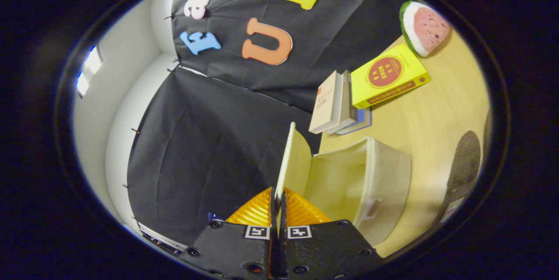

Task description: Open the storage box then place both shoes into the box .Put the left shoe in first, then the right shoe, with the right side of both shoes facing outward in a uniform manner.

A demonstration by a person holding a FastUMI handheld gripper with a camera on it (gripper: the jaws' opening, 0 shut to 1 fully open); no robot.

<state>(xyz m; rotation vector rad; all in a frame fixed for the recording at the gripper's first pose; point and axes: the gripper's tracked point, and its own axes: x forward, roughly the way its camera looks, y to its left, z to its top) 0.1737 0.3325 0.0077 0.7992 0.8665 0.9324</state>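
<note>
Storage box (375, 175) lid (290, 162) pinched by hand-held gripper (277, 210), interior visible.

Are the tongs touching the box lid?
Touching. The gripper view shows the tongs closed on the lid of the storage box, both fingers pressing its thin edge.

Cream storage box (371, 179); lid (291, 162) raised

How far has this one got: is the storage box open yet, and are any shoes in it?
The gripper is shut on the lid of the storage box, both fingers pinching the lid's edge. The lid is swung up, so opening looks nearly or fully done. What shows of the box's inside holds no shoe. Both shoes are left to place, left one first.
</note>
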